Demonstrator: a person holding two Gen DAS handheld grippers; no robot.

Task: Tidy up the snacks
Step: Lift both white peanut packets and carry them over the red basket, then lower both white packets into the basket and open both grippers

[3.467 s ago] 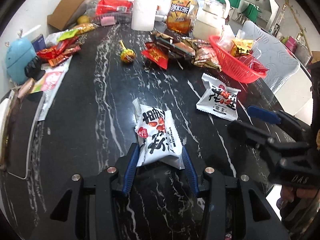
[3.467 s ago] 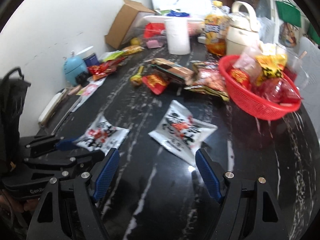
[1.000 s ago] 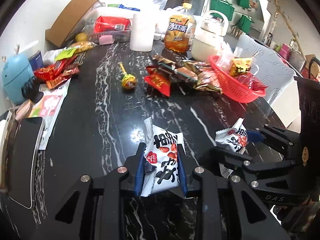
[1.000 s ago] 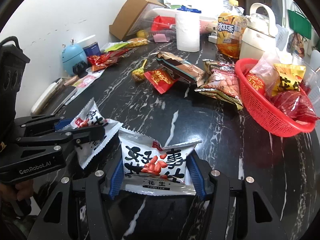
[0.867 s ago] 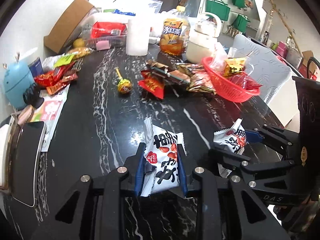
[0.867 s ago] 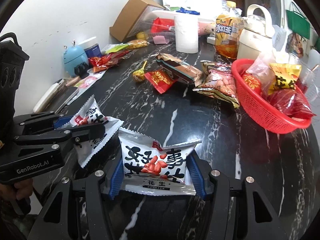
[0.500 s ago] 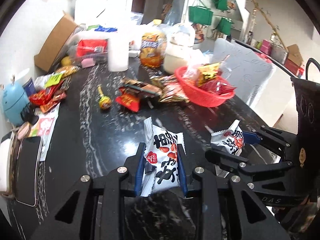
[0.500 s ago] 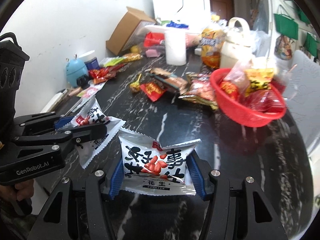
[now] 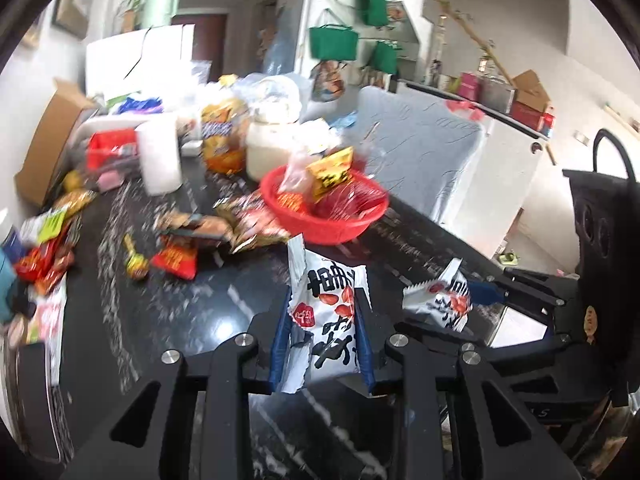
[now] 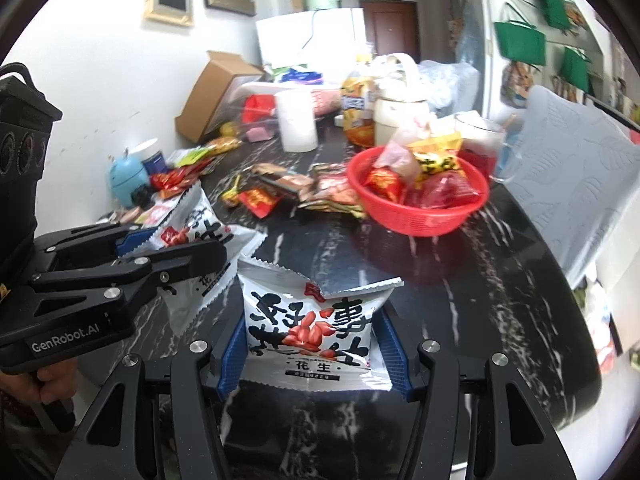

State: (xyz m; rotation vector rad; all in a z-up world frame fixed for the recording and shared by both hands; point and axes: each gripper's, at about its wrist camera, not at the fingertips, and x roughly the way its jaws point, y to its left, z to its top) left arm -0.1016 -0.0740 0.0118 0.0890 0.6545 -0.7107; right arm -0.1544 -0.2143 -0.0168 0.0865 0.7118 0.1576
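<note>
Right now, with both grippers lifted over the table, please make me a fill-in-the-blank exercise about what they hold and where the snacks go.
1. The left gripper is shut on a white ____ packet.
2. The right gripper holds ____ white packet of the same kind.
3. The round plastic basket on the black marble table is ____ in colour.

Missing words: peanut; one; red

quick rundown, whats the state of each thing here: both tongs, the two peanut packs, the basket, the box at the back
left tongs: shut on a peanut pack
left peanut pack: sealed, gripped upright, off the table
right tongs: shut on the other peanut pack
right peanut pack: sealed, gripped by its side edges, lifted
red basket: upright on the table, piled with snack packs
cardboard box: open, flap up
</note>
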